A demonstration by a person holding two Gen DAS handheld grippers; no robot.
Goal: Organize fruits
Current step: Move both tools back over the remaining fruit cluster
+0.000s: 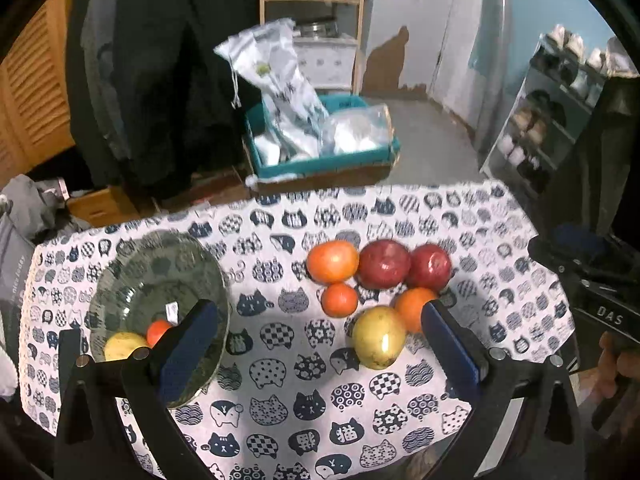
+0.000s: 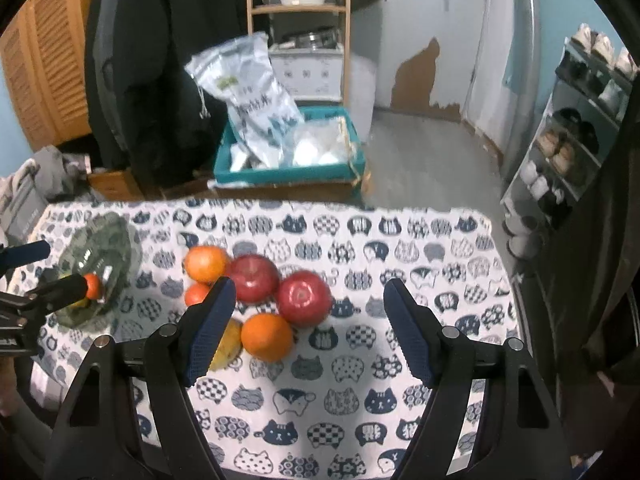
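Several fruits lie clustered on the cat-print tablecloth (image 1: 288,400): two red apples (image 1: 384,264) (image 1: 430,266), an orange-red fruit (image 1: 332,262), a small orange one (image 1: 339,300), an orange (image 1: 414,308) and a yellow fruit (image 1: 378,338). At the left, a glass bowl (image 1: 132,280) holds a yellow fruit (image 1: 120,346) and a small orange one (image 1: 158,332). My left gripper (image 1: 320,340) hangs open above the cloth between bowl and cluster. My right gripper (image 2: 310,330) is open above the orange (image 2: 267,336) and a red apple (image 2: 305,298). Its left finger hides part of the yellow fruit (image 2: 230,346).
Beyond the table's far edge, a teal crate (image 1: 320,164) with plastic bags sits on the floor. Dark coats (image 1: 160,80) hang at the back left. A shoe rack (image 2: 560,152) stands to the right. A hand (image 1: 616,364) shows at the right edge of the left wrist view.
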